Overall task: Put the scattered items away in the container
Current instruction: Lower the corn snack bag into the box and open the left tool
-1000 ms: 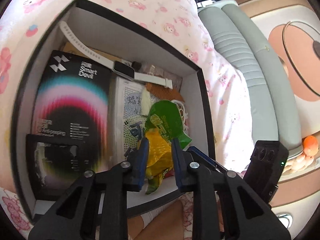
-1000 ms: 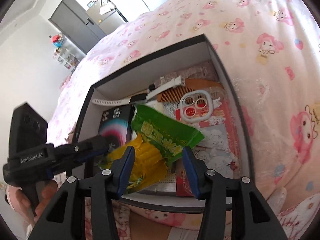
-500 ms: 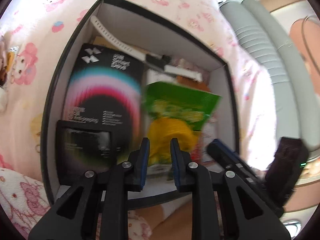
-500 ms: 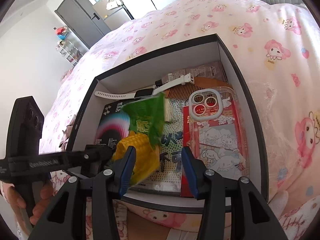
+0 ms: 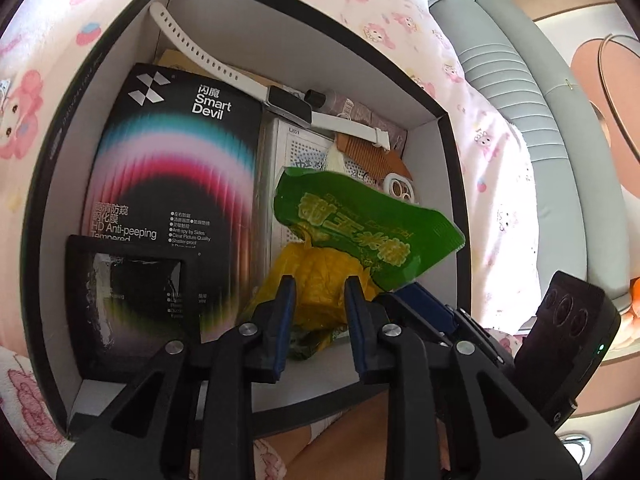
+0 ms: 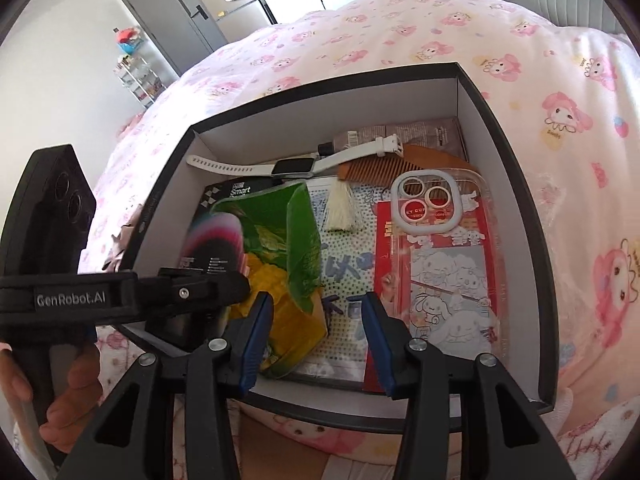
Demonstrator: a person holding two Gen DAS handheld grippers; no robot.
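A black box with white inner walls lies on the pink bedspread. My left gripper is shut on the yellow end of a green and yellow corn snack packet, holding it over the box's near middle. My right gripper is open and empty, just right of the packet. Inside the box lie a black Smart Devil package, a white smartwatch, a wooden comb, a clear phone case and a white bead board.
The bedspread surrounds the box. A grey padded headboard runs along the right in the left wrist view. A small black packet lies in the box's near left corner. A grey cupboard stands far back.
The left gripper has carried the packet lower into the box, and the packet has twisted. The right gripper has shifted slightly and stays open.
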